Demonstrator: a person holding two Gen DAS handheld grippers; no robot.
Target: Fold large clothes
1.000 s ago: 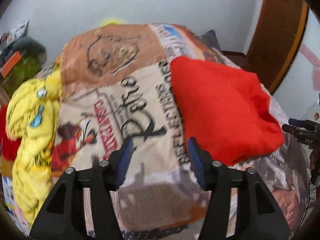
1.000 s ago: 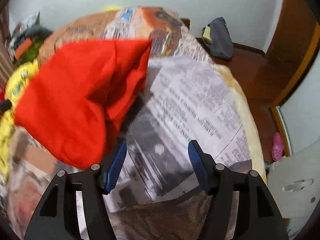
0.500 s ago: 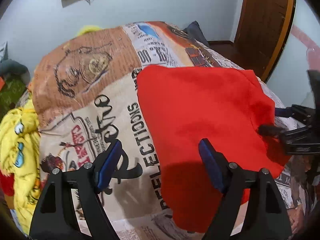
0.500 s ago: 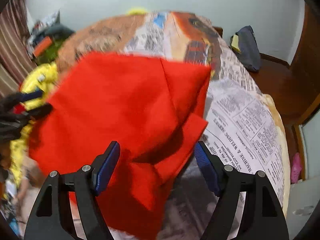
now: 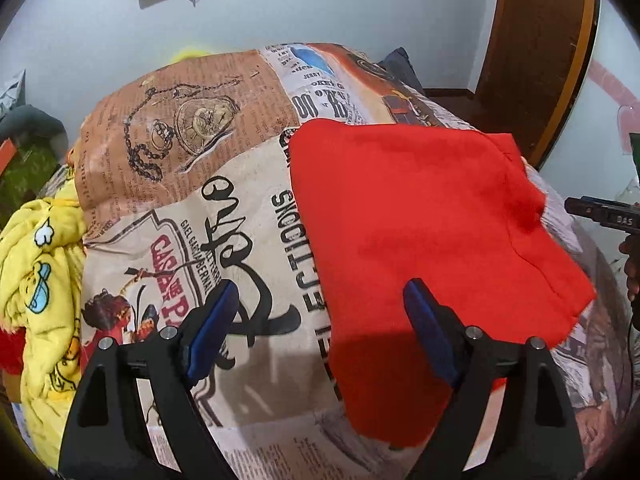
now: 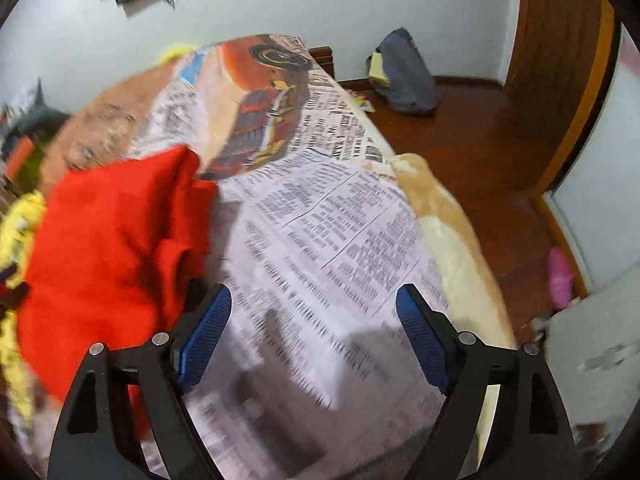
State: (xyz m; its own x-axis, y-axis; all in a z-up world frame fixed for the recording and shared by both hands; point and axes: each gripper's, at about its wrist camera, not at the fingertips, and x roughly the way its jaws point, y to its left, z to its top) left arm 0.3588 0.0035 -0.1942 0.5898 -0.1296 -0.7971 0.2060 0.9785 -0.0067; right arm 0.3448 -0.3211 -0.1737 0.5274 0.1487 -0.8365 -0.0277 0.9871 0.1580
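The red garment (image 5: pixel 420 220) lies folded on the bed (image 5: pixel 248 208), a flat rough rectangle on the printed bedspread, toward the side where the wooden door stands. A second ago it was a bunched heap with one edge in the air; half a second ago the right tool reached over it; now it rests spread and let go, with its near corner hanging slightly over the bed's edge. That looks to me like one fold just finished, with either a further fold or the next piece to follow.

The left tool (image 5: pixel 320 332) hovers over the near edge of the cloth, its jaws opening and standing wide; the red cloth lies below and between them, but the pads do not press on it. The right tool (image 6: pixel 312 336) has swung away to the side and now sits above bare newsprint pattern, jaws likewise opening, nothing between them. Its view is blurred, so I would not swear to how the garment's far edge lies there (image 6: pixel 108 240).

Counting: one red garment, two tools, both released. One yellow cartoon-print cloth (image 5: pixel 44 264) heaps at the bed's left edge, well apart from the red piece. One dark bag (image 6: pixel 404 72) sits on the floor by the wall, and one pink thing (image 6: pixel 560 276), perhaps a slipper, lies near the door side.
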